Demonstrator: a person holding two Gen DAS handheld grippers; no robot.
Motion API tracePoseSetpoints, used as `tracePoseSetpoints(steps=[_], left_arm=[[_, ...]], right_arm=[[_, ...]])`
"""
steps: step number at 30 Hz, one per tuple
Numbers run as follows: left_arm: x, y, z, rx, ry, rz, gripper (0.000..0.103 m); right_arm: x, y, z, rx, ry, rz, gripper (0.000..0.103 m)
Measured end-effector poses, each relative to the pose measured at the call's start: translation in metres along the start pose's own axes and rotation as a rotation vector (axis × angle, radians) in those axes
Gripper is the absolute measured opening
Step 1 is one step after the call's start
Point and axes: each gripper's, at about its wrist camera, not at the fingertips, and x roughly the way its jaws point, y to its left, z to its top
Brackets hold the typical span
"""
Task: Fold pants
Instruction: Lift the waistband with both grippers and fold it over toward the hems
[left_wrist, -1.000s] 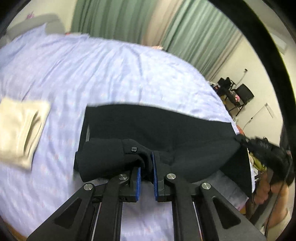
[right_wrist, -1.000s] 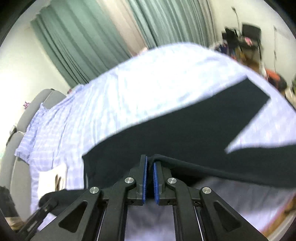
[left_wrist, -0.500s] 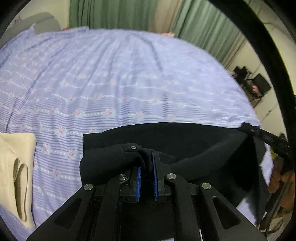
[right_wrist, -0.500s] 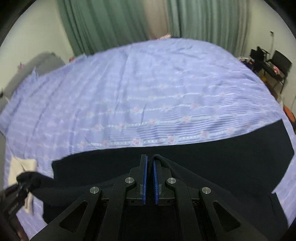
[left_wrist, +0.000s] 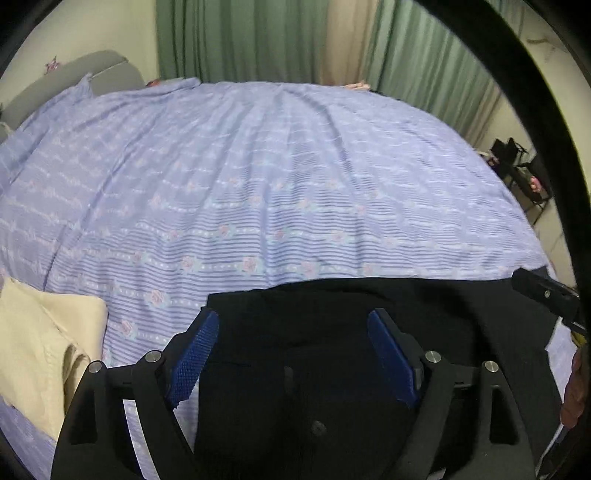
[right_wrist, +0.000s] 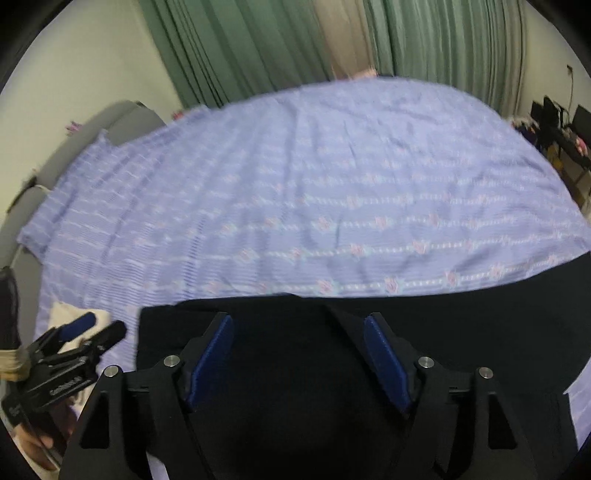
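- My left gripper has its fingers spread wide, blue pads apart with nothing between them; the pants lie flat just beneath.
- My right gripper is likewise agape, pads clear of the cloth, hanging over the same black pants.
- Pants: spread on the near edge of the bed, far edge straight, running from near the cream cloth at left off toward the right.
- Left view only: a folded cream cloth lies on the sheet just left of the pants, not touching them (a strip of sheet shows between). At far right, a black tip of the other gripper pokes in over the pants' right end.
- Right view only: my left gripper shows from the side at lower left, one blue pad visible, with the cream cloth partly hidden behind it. The pants extend to the right frame edge here.
- Surroundings: lilac striped sheet with small flowers, green curtains behind, grey headboard at left, dark chairs at far right.
- Obstruction: my own gripper frames cover the lower pants in both views (the near hem cannot be seen). Right view is somewhat blurred.
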Motion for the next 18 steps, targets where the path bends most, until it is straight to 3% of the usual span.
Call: tracePoseSetpoints(steps=[8, 14, 18], left_arm=[[-0.101, -0.064, -0.038, 0.121, -0.045, -0.074, 0.084], [-0.182, -0.132, -0.066, 0.215, -0.138, -0.092, 0.092], [-0.217, -0.172, -0.092, 0.208, -0.164, -0.108, 0.095]], right_arm=[[-0.104, -0.01, -0.035, -0.013, -0.084, -0.005, 0.074], [-0.179, -0.039, -0.076, -0.019, -0.098, -0.025, 0.074], [-0.223, -0.071, -0.11, -0.026, -0.093, -0.05, 0.076]])
